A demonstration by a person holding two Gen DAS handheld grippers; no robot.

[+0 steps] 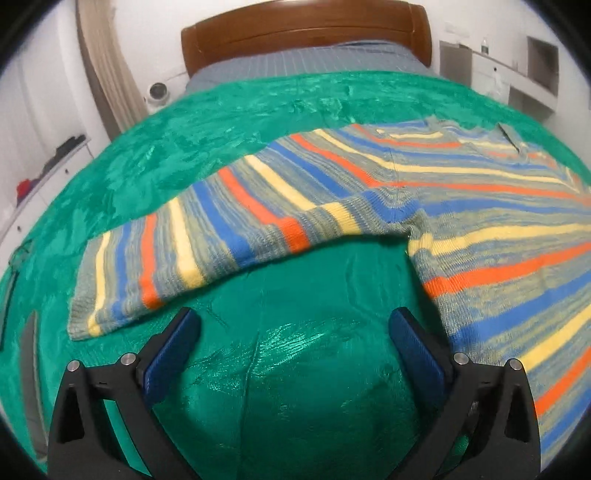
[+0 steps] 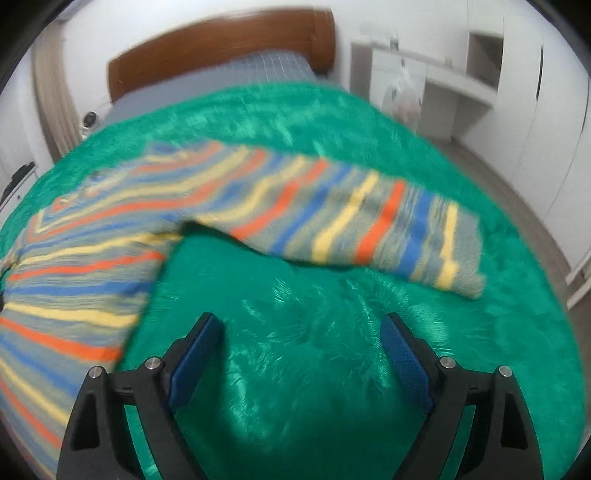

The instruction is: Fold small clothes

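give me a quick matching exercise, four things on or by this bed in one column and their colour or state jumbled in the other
Things:
1. blanket
2. sweater
3. headboard
4. left gripper

Colour or state:
A. brown wood
B. open, nothing between the fingers
C. plain green, fuzzy
D. striped in blue, orange and yellow, lying spread out with sleeves extended

Pairs: 1-C, 2-D, 3-A, 4-B
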